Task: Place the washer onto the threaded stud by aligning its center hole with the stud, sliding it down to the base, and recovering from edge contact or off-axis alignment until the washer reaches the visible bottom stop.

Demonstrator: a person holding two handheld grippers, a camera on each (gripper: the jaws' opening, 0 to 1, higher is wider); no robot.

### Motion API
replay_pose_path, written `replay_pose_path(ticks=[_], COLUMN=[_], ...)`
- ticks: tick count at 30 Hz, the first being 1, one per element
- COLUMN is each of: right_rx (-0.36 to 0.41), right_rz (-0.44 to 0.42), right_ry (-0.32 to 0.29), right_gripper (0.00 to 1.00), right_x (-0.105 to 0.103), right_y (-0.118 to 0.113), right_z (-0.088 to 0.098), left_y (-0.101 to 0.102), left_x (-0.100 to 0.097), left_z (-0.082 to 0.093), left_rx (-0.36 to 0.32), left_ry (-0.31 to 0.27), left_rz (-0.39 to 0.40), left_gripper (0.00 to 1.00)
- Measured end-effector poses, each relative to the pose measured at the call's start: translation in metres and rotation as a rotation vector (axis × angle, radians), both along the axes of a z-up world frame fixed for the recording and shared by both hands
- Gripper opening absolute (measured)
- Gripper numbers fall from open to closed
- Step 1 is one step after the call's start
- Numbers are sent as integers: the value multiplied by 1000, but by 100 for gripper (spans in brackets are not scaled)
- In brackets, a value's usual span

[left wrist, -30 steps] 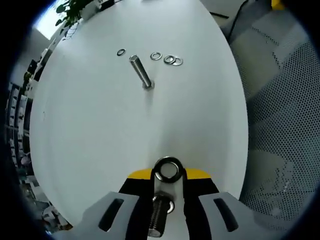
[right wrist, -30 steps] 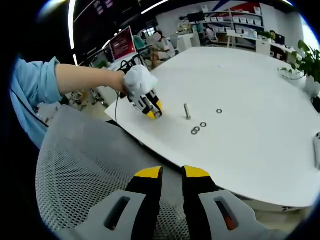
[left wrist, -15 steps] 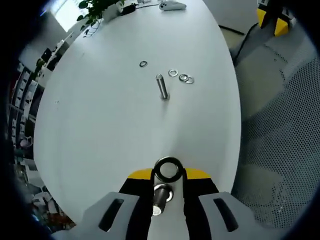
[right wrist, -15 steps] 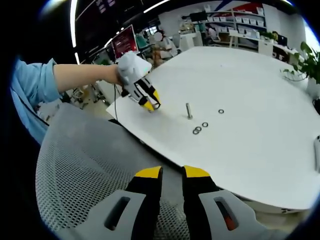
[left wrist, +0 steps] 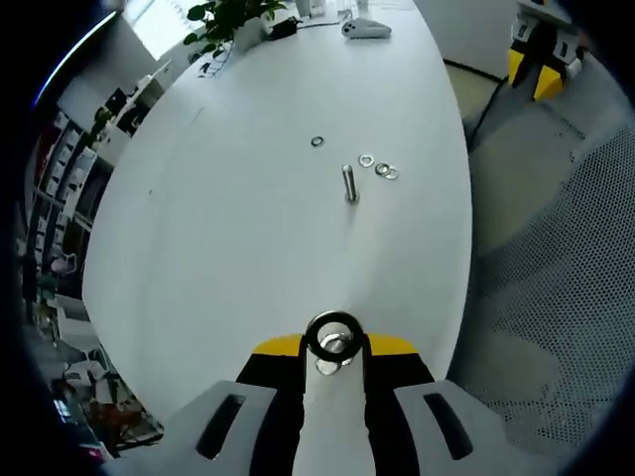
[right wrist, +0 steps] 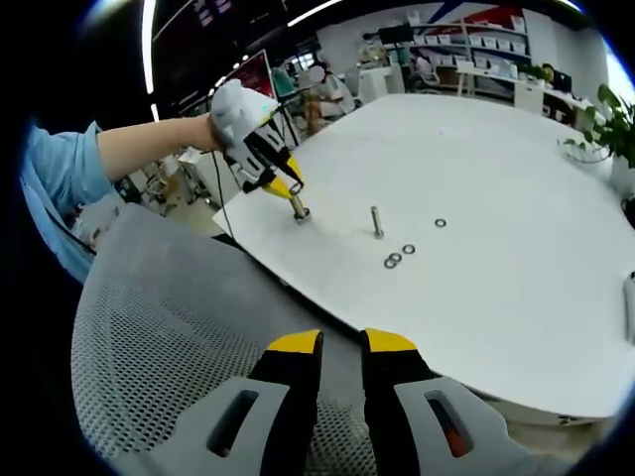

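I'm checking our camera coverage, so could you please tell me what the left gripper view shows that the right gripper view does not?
Left gripper view: the washer close up, pinched in the left gripper above a short stud.

Right gripper view: the right gripper, shut on nothing, over a mesh chair, and a person's sleeve.

Both: the white table, the upright stud, four loose washers.
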State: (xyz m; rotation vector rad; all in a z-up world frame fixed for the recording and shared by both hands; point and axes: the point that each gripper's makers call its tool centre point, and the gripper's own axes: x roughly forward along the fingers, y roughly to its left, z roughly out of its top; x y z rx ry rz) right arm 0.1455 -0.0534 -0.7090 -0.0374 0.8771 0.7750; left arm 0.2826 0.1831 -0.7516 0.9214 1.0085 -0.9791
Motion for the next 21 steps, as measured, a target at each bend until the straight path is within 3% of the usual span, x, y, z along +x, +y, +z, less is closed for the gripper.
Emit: replay_pose_path(ticks=[9,21], right_rx=[4,3], right_rz=[-5,-2], right_ry=[-1,1], right_gripper=[18,18], right_x=[0,0], right_y=[0,0], right_z=[0,0], left_y=[17,22], left_x=[1,2], left_z=[-8,-23], left_rx=[36,64], left_ry=[14,57], left_rz=[24,39], left_gripper=[19,19])
